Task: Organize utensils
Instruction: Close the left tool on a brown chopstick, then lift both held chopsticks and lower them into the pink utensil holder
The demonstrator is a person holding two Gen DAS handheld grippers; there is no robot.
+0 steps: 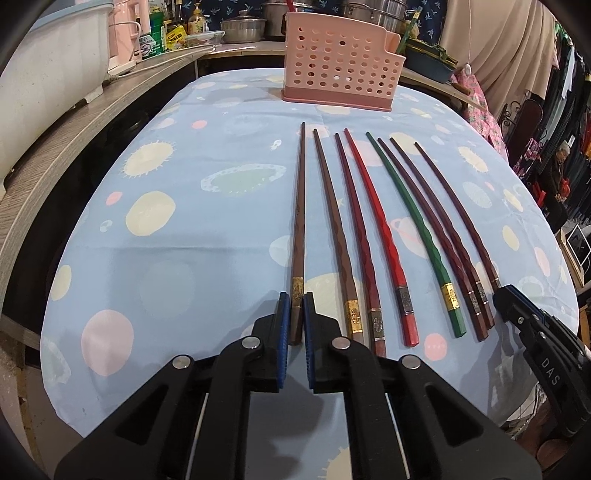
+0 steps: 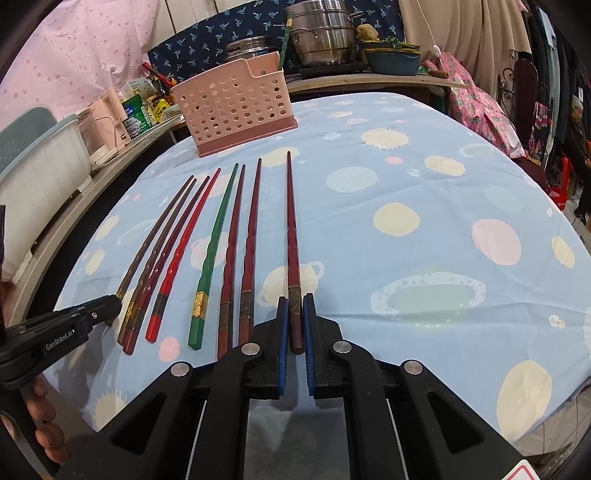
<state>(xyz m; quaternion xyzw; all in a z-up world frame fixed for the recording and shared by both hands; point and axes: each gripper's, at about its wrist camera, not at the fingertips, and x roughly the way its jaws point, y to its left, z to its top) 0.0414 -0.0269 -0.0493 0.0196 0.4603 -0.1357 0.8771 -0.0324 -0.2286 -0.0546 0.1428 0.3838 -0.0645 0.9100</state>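
Several chopsticks lie side by side on the blue patterned tablecloth (image 1: 184, 240), tips toward a pink perforated utensil holder (image 1: 340, 74) at the back. My left gripper (image 1: 296, 302) is shut on the thick end of the leftmost brown chopstick (image 1: 298, 221), which lies on the cloth. My right gripper (image 2: 294, 308) is shut on the thick end of the rightmost dark red chopstick (image 2: 291, 229), also lying on the cloth. Between them lie a red chopstick (image 1: 380, 229), a green one (image 1: 413, 229) and other dark ones. The holder also shows in the right wrist view (image 2: 236, 107).
A grey shelf (image 1: 74, 147) runs along the table's left side with a white tub (image 1: 44, 74), bottles and jars. Steel pots (image 2: 325, 33) and a blue basin (image 2: 393, 61) stand on the counter behind. A person (image 2: 580, 147) sits far right.
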